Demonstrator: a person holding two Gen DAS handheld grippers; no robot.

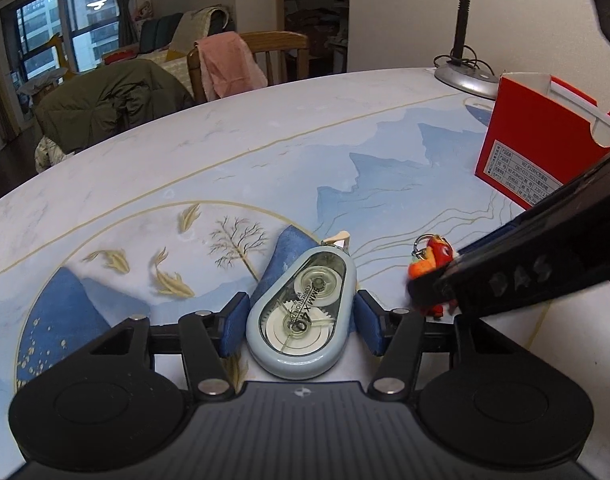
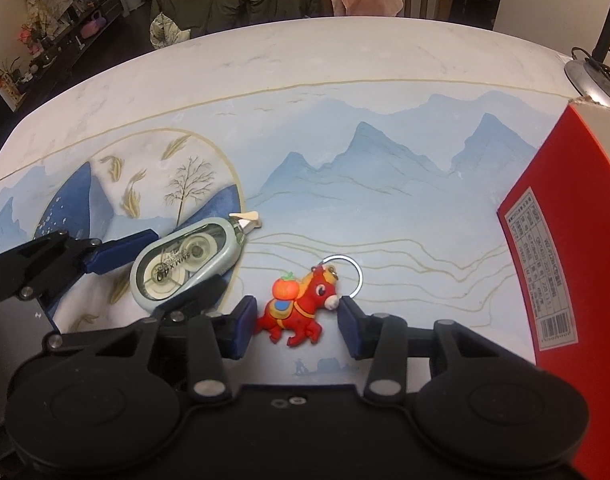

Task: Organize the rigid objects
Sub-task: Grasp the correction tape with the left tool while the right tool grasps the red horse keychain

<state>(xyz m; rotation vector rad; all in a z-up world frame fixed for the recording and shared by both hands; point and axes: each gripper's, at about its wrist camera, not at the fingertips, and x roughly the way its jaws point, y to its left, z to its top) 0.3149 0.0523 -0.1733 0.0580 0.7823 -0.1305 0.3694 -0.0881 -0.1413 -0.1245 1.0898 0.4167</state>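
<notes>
One counter [image 2: 345, 80], printed with blue mountains, gold fish and a bare tree, carries everything. One red box [image 2: 565, 220] stands at its right, cut off by the frame edge in both views; its white label is too small to read. One lamp [image 1: 465, 76] stands behind the box, only its base and neck showing.

Two grippers work side by side. The left gripper [image 1: 301, 320] straddles one tape dispenser [image 1: 303, 312], pale blue with a clear window reading "5MM X 40" and "CORRECTION TAPE"; it lies flat on the counter left of centre, nose pointing away. The blue pads sit just beside its sides, half closed, but whether they press on it cannot be told. The right gripper [image 2: 297, 320] is narrowed around one red horse keychain [image 2: 299, 308], which lies flat just right of the dispenser; the pads seem to meet its tail and muzzle, though contact is uncertain. Its single metal ring [image 2: 345, 276] is partly hidden behind the head.
</notes>
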